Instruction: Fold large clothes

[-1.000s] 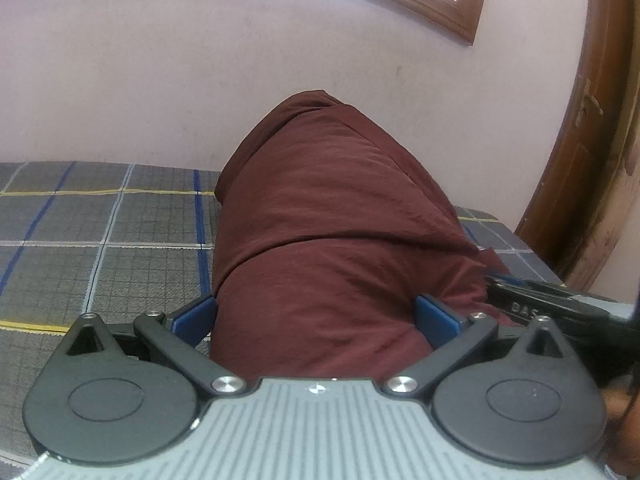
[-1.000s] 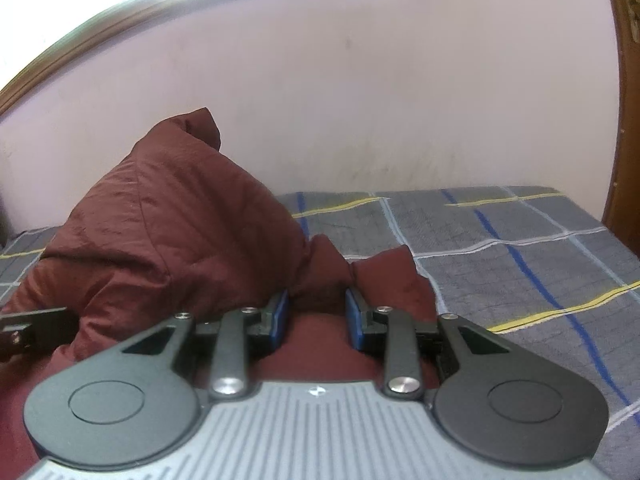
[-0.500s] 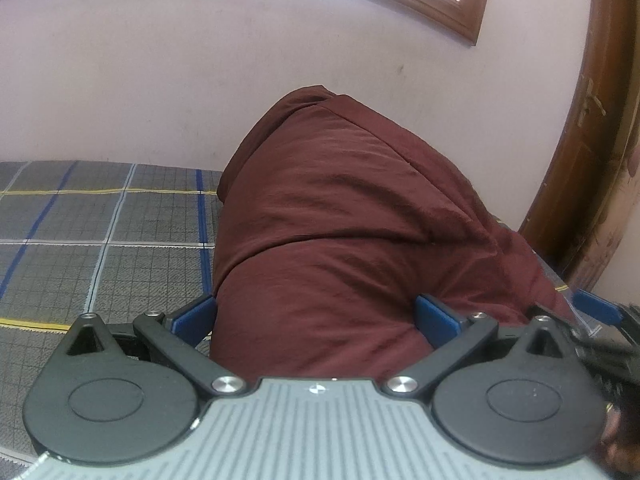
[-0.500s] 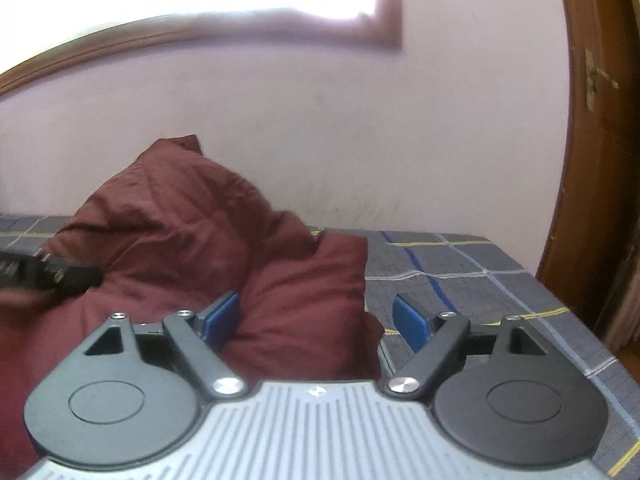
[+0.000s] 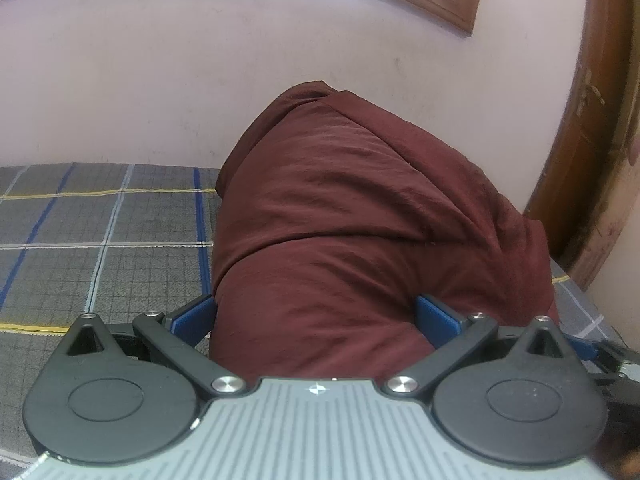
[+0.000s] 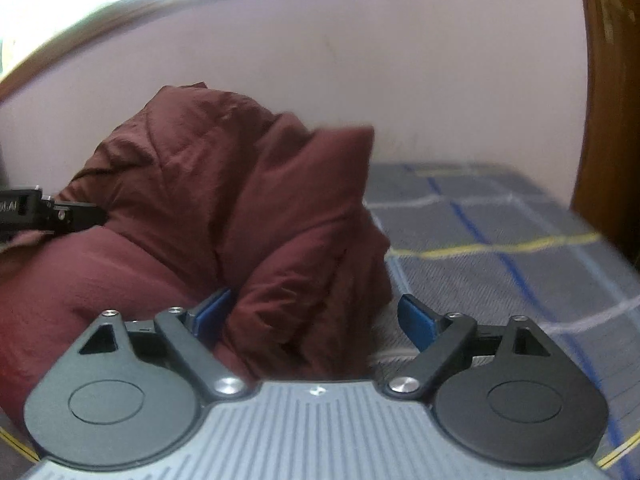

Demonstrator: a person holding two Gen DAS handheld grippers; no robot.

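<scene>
Garment: a maroon garment point(image 5: 360, 240) is seen heaped in a tall mound on the bed point(image 5: 100, 240), close to the back wall point(image 5: 160, 80).
Bed: a grey checked cover with blue, yellow and white lines is spread over it.
Left claw: the left claw point(image 5: 316, 314) is spread wide, and the near bulk of the garment is lodged between its blue pads point(image 5: 192, 316); both pads lie against the cloth (whether it is squeezed or merely straddled cannot be told).
Right claw: the right claw point(image 6: 316, 314) has its jaws opening; a loose fold of the garment point(image 6: 312, 280) sits between them, close by the left-hand pad point(image 6: 212, 308), while the other pad stands clear over the bed cover.
Blur: the raised corner of that fold is smeared in the right wrist view.
Surroundings: a wooden window frame point(image 5: 440, 4) is set high in the wall, and a brown door frame point(image 5: 576, 160) stands at the right edge.
</scene>
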